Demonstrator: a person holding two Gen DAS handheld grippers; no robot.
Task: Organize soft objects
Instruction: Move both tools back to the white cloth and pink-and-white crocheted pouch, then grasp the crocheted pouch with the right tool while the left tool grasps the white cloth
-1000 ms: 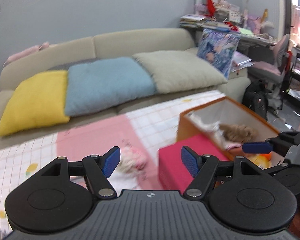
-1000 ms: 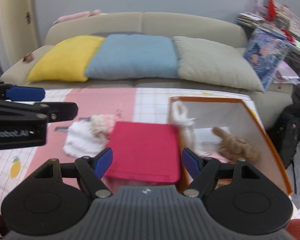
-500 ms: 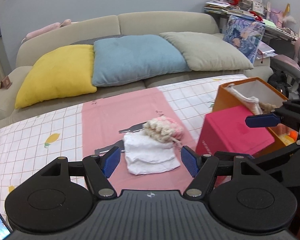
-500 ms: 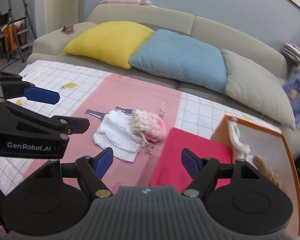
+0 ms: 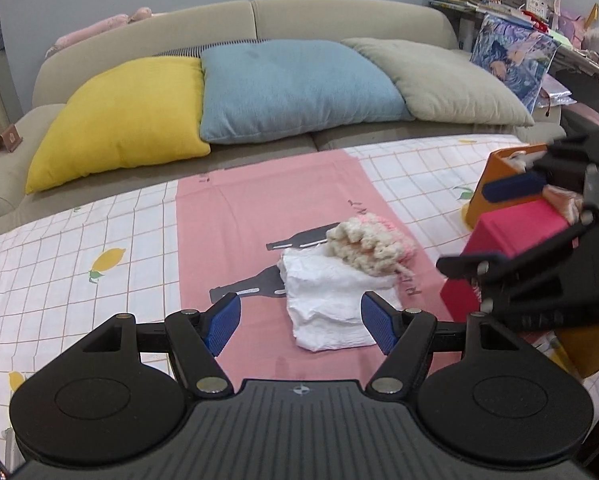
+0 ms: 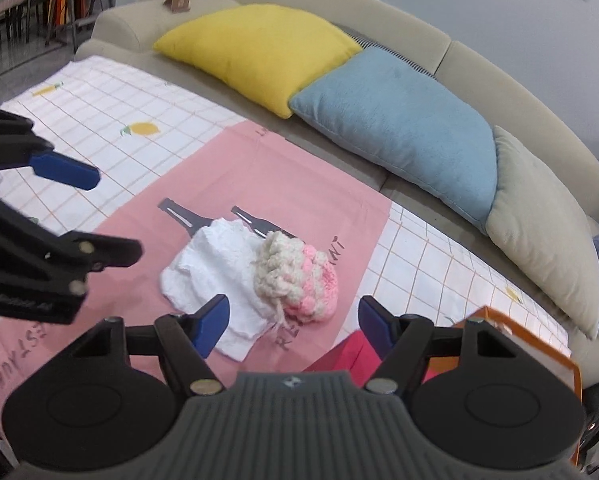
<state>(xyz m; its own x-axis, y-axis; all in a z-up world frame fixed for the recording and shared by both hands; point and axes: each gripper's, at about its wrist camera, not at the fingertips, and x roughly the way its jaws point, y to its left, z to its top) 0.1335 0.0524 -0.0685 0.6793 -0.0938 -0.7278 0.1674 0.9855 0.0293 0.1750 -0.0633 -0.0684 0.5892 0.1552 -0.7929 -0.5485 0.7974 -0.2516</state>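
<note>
Left gripper (image 5: 300, 322) jaws spread wide, nothing between the blue pads; it hovers low in the frame over the pink mat (image 5: 239, 216). Right gripper (image 6: 293, 326) also released, empty, blue pads apart, bottom centre of its view.

White folded cloth (image 5: 331, 304) lies on the pink mat at centre frame, just ahead of the left gripper's right pad. Pink-and-cream knitted piece (image 5: 369, 246) sits on the cloth's far right edge, touching it. In the right wrist view the same pair shows at centre: white cloth (image 6: 219, 272) to the left, knitted piece (image 6: 297, 276) overlapping its right side, a loose yarn strand hanging toward the bottom.

Red box (image 5: 511, 240) stands at the right of the left view, beside an orange bin (image 5: 495, 184); the bin holds something pale and fuzzy, probably a plush, mostly hidden by the other gripper. In the right view the red box (image 6: 355, 354) peeks at lower right, with the orange bin (image 6: 531, 336) beside it.

Checked lemon-print sheet (image 5: 79, 264) under the mat. Sofa (image 5: 339, 12) behind, with yellow cushion (image 5: 127, 116), blue cushion (image 5: 295, 84), grey cushion (image 5: 443, 80) in a row across the upper frame.
</note>
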